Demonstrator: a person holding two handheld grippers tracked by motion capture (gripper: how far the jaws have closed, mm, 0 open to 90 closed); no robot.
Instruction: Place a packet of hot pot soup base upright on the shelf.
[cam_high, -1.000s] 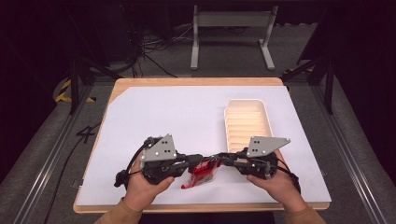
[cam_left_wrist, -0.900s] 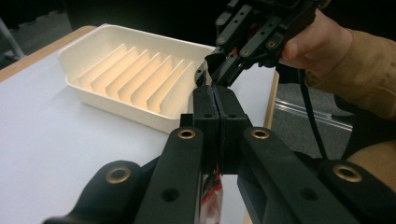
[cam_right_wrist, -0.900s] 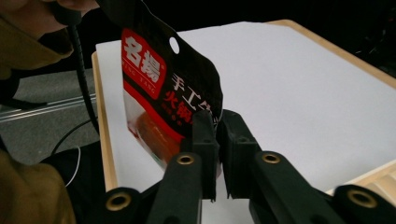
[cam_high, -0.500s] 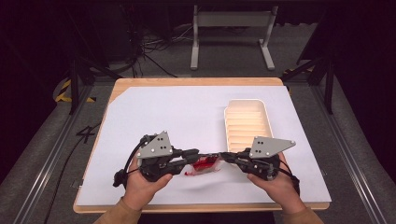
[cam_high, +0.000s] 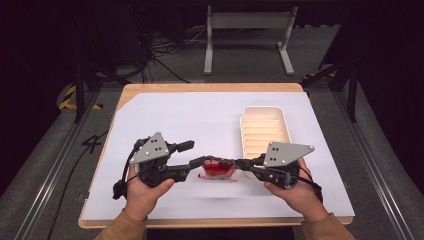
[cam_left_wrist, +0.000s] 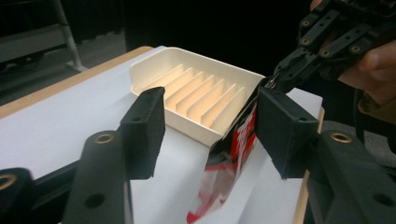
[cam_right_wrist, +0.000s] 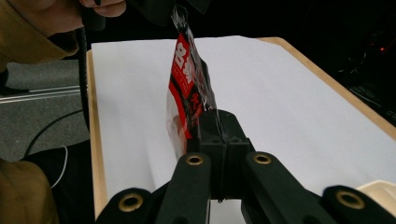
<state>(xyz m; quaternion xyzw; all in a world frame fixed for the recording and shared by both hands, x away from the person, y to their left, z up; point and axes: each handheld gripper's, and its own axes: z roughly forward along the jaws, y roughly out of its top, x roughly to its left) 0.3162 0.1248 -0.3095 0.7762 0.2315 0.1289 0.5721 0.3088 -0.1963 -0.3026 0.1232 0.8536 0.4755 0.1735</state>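
Two grippers met over the near middle of the table (cam_high: 165, 107), with a red packet (cam_high: 218, 169) strung between their tips. The right gripper (cam_high: 243, 163) had its jaws pinched flat on one end of the packet; in the right gripper view they sat closed together with the film standing up out of them. The left gripper (cam_high: 192, 154) had its jaws spread wide, and the packet touched only the inner face of one jaw in the left gripper view. Compared with a second earlier, the packet looked pulled out flatter and more level between the tips, and the hands sat a bit farther apart. A cream ribbed tray (cam_high: 265, 130) sat just beyond the right gripper, close to it. Plenty of bare white sheet stretched away past the left gripper, and the table's near edge ran right under both wrists.
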